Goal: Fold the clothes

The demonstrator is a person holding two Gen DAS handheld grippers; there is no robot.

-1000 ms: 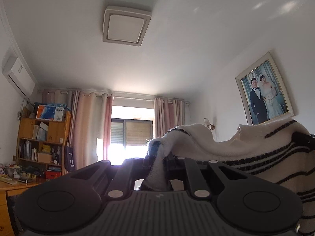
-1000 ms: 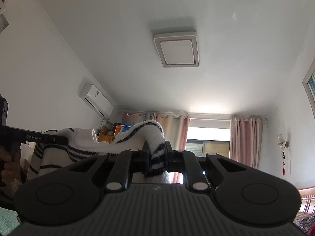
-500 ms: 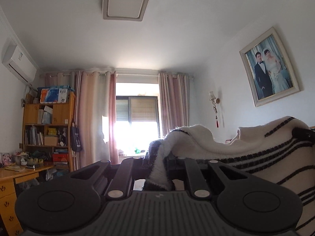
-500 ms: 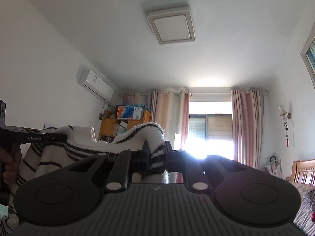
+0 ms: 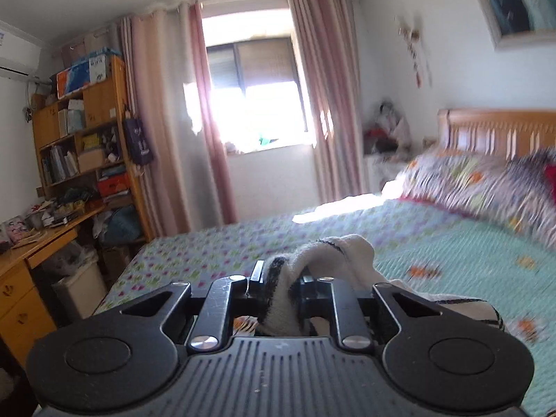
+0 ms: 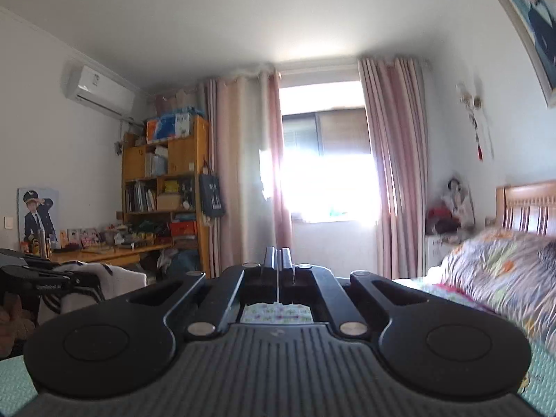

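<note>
Striped sweater: soft fleecy knit, white with dark bands, light and floppy, bunching readily; best gripped at a hem or shoulder edge. Location: lower centre of the left view, draped low over the patterned bed. Left gripper: jaws have just been opening, partly parted, a fold of knit between them, grip appears loosening. Right gripper: jaws have just closed, pressed together, holding nothing.
</note>
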